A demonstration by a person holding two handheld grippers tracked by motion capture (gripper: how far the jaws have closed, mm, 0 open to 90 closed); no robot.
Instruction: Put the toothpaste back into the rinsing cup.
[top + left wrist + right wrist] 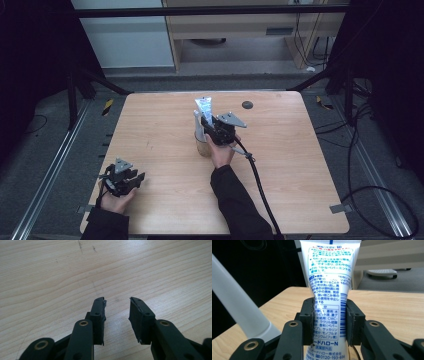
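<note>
Your right gripper (329, 322) pinches the tube (329, 305) upright over the cup (203, 146), near the table's (150, 130) middle; the left gripper (117, 315) rests spread and empty by the near left corner. You seem to be setting the tube into the cup beside the white handle (242, 312), so next lower it straight, then open.

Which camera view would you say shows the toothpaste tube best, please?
The right gripper view: the toothpaste tube stands upright between the right gripper pads, its print legible. The high view shows it small, over a cup.
</note>
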